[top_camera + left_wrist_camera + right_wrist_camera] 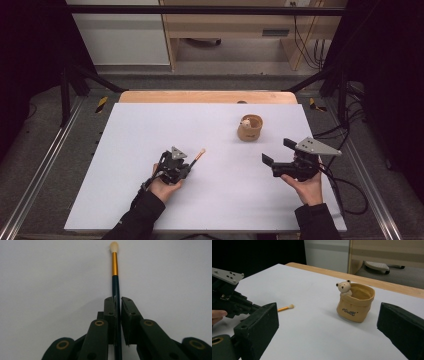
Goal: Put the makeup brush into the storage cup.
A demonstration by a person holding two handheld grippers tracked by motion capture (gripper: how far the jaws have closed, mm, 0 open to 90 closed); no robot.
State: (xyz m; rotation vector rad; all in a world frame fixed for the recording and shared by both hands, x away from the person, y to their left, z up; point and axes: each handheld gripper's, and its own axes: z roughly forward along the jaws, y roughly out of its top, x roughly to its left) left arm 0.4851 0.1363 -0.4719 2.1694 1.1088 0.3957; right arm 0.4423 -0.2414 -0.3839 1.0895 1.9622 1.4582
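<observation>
Left tool (186, 164): low over the white surface (125, 150), left of centre, held in the left hand (162, 187); jaws clamped on the dark handle of a makeup brush (115, 285). Brush: gold ferrule and pale bristle tip project beyond the jaws, pointing up and to the right in the high view, just above the surface.

Pouch-shaped tan pot (249, 128): upright right of centre, toward the far edge, small bear figure at its rim; well apart from the brush.

Right tool (274, 152): near the right edge, held in the right hand (306, 186); jaws spread wide, holding nothing, aimed toward the pot.
</observation>
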